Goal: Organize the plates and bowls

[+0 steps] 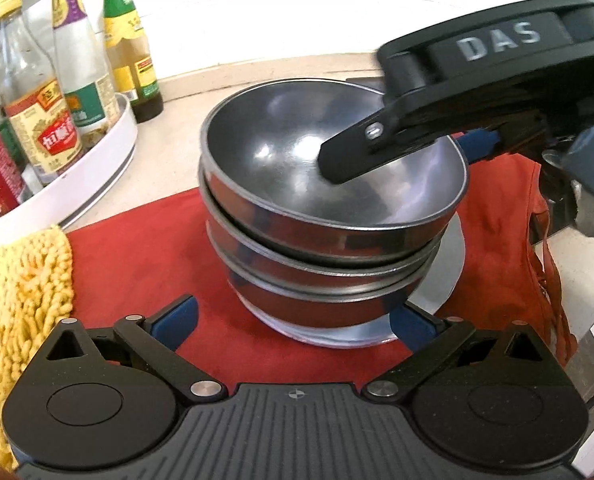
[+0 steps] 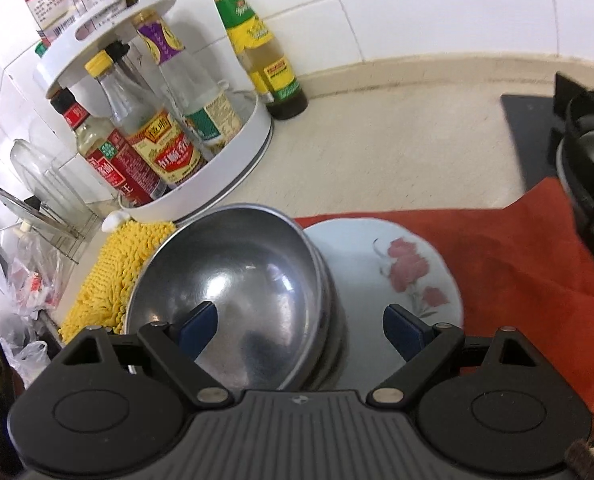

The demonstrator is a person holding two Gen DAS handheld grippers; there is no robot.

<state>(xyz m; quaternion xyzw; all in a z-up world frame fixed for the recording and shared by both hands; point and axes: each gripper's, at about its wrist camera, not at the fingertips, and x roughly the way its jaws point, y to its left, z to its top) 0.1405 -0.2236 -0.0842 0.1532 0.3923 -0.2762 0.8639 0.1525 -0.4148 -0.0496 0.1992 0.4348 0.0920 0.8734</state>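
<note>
Three nested steel bowls [image 1: 329, 208] stand stacked on a white plate with a pink flower [image 2: 401, 268], which lies on a red cloth [image 1: 145, 248]. My left gripper [image 1: 297, 324] is open just in front of the stack's foot, its blue pads wide apart on either side of the plate's near rim. From the upper right my right gripper [image 1: 409, 152] hangs open over the top bowl. In the right wrist view the right gripper [image 2: 301, 332] straddles the top bowl's [image 2: 233, 280] rim: one pad is above the bowl's inside, the other above the plate, and neither presses on anything.
A white two-tier turntable rack [image 2: 233, 152] of sauce bottles stands at the back left, with a green-labelled bottle [image 2: 257, 48] beside it by the tiled wall. A yellow shaggy cloth [image 1: 21, 304] lies left of the stack. A black stove top [image 2: 533, 136] is at the right.
</note>
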